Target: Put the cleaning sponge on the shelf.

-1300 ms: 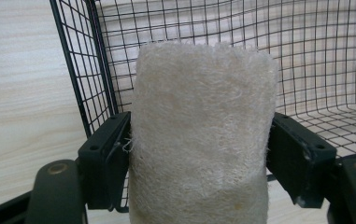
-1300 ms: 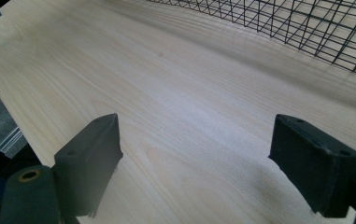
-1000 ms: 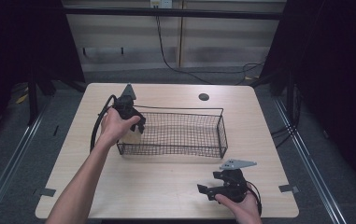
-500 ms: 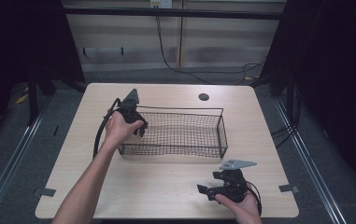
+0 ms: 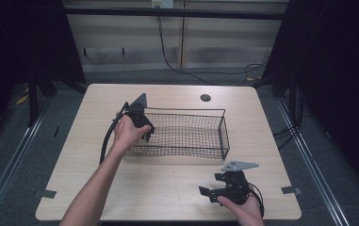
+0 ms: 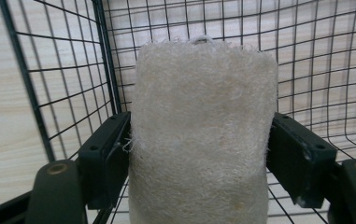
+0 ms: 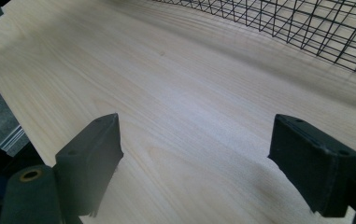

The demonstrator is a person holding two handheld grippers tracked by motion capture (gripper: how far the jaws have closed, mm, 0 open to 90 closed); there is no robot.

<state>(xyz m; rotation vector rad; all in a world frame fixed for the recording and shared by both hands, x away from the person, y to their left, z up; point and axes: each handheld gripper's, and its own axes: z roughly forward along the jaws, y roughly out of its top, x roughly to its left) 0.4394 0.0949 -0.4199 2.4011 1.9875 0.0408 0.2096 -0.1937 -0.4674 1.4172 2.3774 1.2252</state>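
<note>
Between the two black pads of the left gripper (image 6: pixel 199 154) sits a pale loofah sponge (image 6: pixel 201 135), pinched on both sides at about half opening. Its long axis runs straight away from the gripper, far end pointing into the wire basket (image 5: pixel 215 123), near the left end wall. Nearer the table's (image 5: pixel 177 188) front edge, the right gripper (image 7: pixel 213 158) rests wide apart, holding nothing.
</note>
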